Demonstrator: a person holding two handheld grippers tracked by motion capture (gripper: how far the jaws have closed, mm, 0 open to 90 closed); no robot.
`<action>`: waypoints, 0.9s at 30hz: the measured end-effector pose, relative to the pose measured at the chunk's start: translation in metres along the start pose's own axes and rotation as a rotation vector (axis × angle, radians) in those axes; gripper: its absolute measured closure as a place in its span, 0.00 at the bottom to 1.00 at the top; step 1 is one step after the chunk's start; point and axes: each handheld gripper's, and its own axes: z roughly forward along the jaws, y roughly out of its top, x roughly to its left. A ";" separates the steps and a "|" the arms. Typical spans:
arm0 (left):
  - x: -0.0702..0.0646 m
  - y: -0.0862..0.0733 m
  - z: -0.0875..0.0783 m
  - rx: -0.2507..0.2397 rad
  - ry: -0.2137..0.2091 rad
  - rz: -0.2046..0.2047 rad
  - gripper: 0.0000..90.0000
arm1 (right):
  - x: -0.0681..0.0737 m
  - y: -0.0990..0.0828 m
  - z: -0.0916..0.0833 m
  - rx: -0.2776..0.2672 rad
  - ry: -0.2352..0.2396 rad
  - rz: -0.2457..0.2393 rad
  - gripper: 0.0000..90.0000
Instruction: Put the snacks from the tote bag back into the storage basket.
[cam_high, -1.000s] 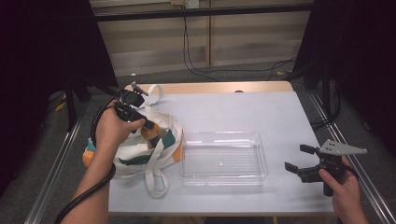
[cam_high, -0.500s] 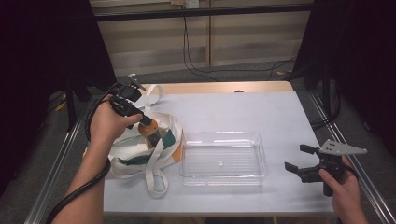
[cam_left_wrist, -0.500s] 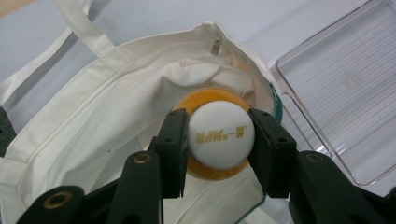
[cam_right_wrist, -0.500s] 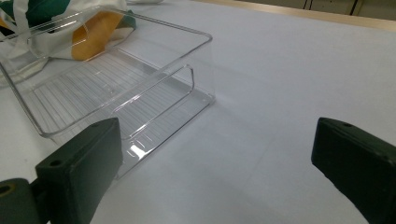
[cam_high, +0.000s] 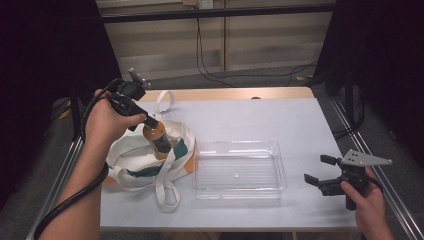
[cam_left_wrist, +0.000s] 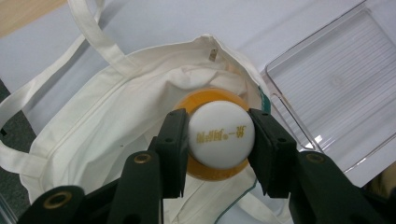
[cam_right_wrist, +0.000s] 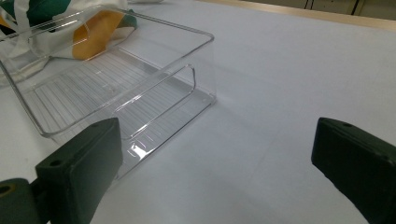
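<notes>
Since the left gripper (cam_left_wrist: 218, 140) pinches the orange bottle (cam_high: 156, 139) by its white cap (cam_left_wrist: 220, 135), it clears the tote bag (cam_high: 131, 159) upright. Right gripper (cam_high: 322, 177) waits wide open beside the clear tray (cam_high: 239, 172).

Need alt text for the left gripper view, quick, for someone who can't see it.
The left hand-held gripper clamps the white cap of an orange bottle, seen from above, over the open mouth of a white tote bag. A clear plastic tray lies on the table at the upper right.
</notes>
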 end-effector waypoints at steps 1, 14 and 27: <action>0.000 0.001 -0.002 -0.002 0.000 0.001 0.66 | 0.000 0.000 0.000 0.001 0.000 0.000 0.02; -0.005 0.012 -0.017 0.010 -0.015 0.023 0.66 | 0.000 0.000 0.000 -0.003 0.001 -0.005 0.02; -0.011 0.022 -0.034 0.003 -0.028 0.028 0.66 | 0.001 0.001 -0.001 -0.002 0.004 -0.002 0.02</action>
